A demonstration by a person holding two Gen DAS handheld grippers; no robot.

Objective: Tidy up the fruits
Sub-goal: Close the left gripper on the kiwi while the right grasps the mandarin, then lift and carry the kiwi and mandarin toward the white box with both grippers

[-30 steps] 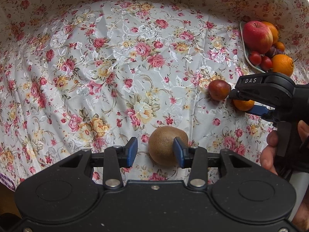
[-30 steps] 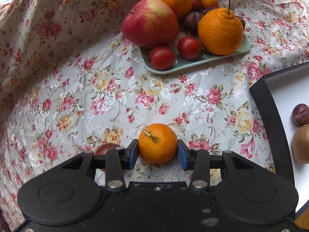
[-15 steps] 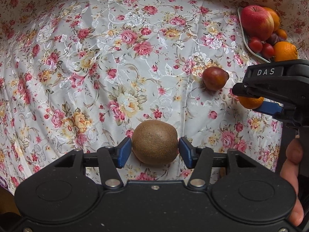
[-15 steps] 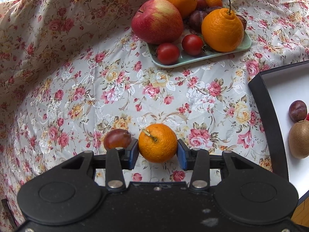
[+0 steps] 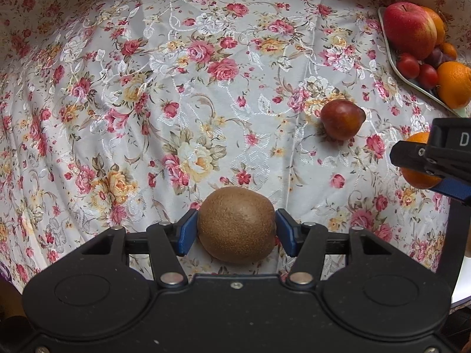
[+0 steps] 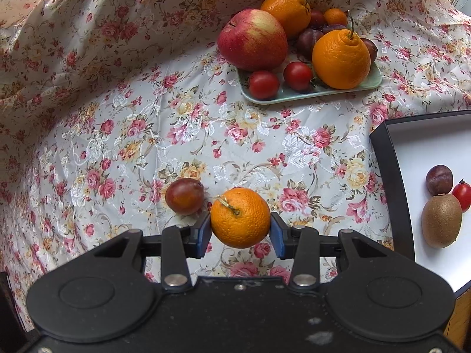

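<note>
My left gripper (image 5: 232, 232) is shut on a brown kiwi (image 5: 237, 225) and holds it above the floral cloth. My right gripper (image 6: 240, 229) is shut on a small orange (image 6: 240, 217), lifted off the cloth; this orange also shows in the left wrist view (image 5: 418, 158). A dark red plum (image 6: 184, 196) lies on the cloth just left of the orange and shows in the left wrist view too (image 5: 341, 119).
A pale green plate (image 6: 312, 94) at the back holds an apple (image 6: 252, 39), oranges, plums and cherry tomatoes. A black-rimmed white tray (image 6: 385, 158) at the right holds a kiwi (image 6: 441, 220), a plum and a cherry tomato.
My left gripper closed on the kiwi and lifted it. My right gripper rose and drew back with the orange, so the plum now shows fully on its left.
</note>
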